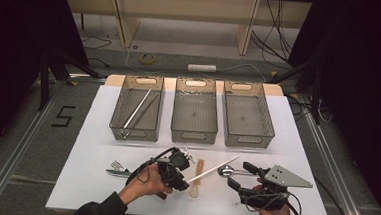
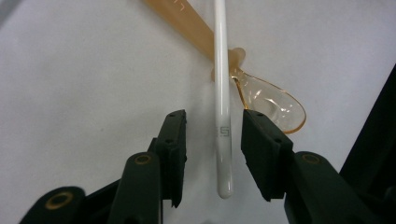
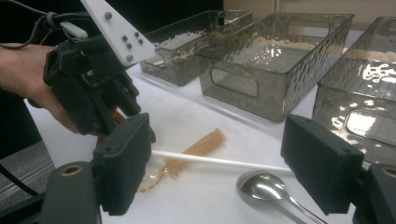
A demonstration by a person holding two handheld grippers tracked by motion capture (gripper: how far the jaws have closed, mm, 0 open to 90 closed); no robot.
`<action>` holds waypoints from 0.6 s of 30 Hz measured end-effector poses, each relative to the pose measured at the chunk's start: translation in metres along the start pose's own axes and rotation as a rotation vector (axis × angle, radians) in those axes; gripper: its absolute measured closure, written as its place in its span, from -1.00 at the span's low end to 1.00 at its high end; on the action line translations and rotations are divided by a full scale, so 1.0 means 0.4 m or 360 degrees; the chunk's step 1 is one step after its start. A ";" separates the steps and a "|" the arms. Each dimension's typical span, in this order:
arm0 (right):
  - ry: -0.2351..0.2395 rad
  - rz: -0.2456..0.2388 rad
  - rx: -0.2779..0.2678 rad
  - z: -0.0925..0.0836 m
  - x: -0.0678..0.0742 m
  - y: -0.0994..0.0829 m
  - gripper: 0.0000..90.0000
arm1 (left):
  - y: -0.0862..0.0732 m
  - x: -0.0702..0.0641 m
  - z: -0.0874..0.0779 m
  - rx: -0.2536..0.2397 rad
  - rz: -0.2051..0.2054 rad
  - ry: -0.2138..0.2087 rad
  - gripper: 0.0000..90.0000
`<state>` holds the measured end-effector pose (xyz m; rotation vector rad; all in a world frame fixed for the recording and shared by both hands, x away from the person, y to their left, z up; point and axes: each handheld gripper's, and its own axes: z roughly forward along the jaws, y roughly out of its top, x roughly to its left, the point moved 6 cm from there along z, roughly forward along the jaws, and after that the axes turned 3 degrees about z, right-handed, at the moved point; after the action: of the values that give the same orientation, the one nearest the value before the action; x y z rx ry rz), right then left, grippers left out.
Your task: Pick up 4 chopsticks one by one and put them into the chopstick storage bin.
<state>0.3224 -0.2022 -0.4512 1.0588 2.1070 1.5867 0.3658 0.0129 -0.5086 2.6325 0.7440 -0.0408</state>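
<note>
Left bin (image 1: 137, 115) holding chopsticks (image 1: 137, 109), others bare

The chopstick (image 2: 222, 112) is glossy white with a small grey square mark, and the spoon (image 2: 261, 95) crossing beneath it is clear amber. Behind them, three bins (image 1: 195, 111) are smoky translucent grey with a dimpled pattern, on a white table (image 1: 97, 132); near the chopstick's far end lies a shiny silver spoon (image 3: 261, 185).

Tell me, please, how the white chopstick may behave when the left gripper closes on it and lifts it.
The white chopstick looks round and glossy, so it may slip or roll between the pads. It seems stiff and thin, probably light. It lies across the amber spoon, so lifting might nudge that spoon. The left gripper straddles one end, so the long free end may droop.
</note>
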 end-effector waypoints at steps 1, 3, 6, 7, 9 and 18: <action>0.0000 0.0000 0.0003 0.000 0.000 0.000 -0.44 | 0.000 0.000 0.002 0.0000 -0.0001 0.0001 0.38; 0.0001 -0.0001 0.0003 0.000 0.001 0.000 -0.44 | -0.001 0.000 0.005 0.0003 -0.0007 -0.0007 0.42; 0.0000 -0.0001 0.0002 -0.001 0.000 0.000 -0.44 | 0.000 0.000 0.007 -0.0003 -0.0004 -0.0008 0.48; 0.0000 -0.0001 0.0002 -0.001 0.000 0.000 -0.44 | 0.000 -0.001 0.008 0.0000 -0.0001 -0.0009 0.50; 0.0000 -0.0001 0.0002 -0.001 0.001 0.000 -0.44 | 0.000 -0.002 0.010 0.0006 0.0004 -0.0012 0.53; 0.0001 -0.0001 0.0002 -0.001 0.001 0.000 -0.44 | 0.000 -0.004 0.018 0.0003 0.0041 -0.0009 0.77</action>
<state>0.3221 -0.2022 -0.4509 1.0578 2.1085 1.5857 0.3649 0.0093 -0.5148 2.6422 0.7085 -0.0414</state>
